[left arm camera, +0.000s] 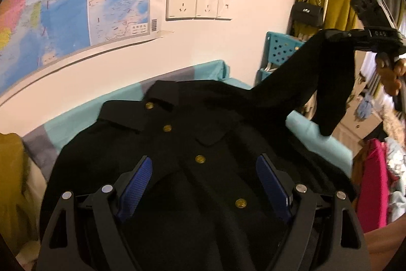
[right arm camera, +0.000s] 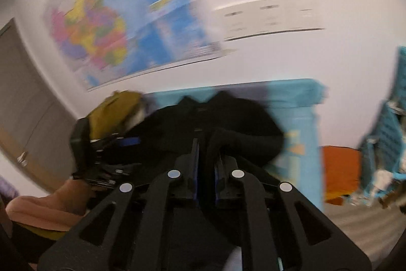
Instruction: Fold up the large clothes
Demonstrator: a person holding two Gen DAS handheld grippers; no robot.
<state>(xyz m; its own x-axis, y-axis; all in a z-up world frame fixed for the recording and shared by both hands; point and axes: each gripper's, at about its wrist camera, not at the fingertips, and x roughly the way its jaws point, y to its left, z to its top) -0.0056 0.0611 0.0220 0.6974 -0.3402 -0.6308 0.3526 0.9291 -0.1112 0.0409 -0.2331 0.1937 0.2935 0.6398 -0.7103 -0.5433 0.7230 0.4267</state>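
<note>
Right gripper [right arm camera: 205,164]: mine, blue pads pinched together on the cuff end of one black sleeve [left arm camera: 299,78], which I hold raised off the coat so that the sleeve hangs in a slack arc down to the shoulder.

Left gripper [left arm camera: 203,169]: mine, jaws spread wide, nothing between them, hovering just above the coat front near the lower buttons.

Black button-front coat with brass buttons [left arm camera: 200,159]: lies face up, collar toward the wall, on the striped teal and grey bed cover [left arm camera: 121,98]. Its far sleeve is not clearly visible.

Step in hand, as I judge it: the sleeve fold, early in the task; the body is flat but nothing is folded over yet.

Next move calls for: carrying the lifted sleeve across the coat's chest and laying it flat, with my left gripper pressing the coat down so it does not drag along.

Containers: a teal perforated plastic basket [left arm camera: 281,50] stands beyond the coat's right shoulder, against the wall; its contents I cannot make out.

Other items, relative to the coat: mustard garment [left arm camera: 12,177] just beside its left hem; pink clothing [left arm camera: 373,182] to its right.
</note>
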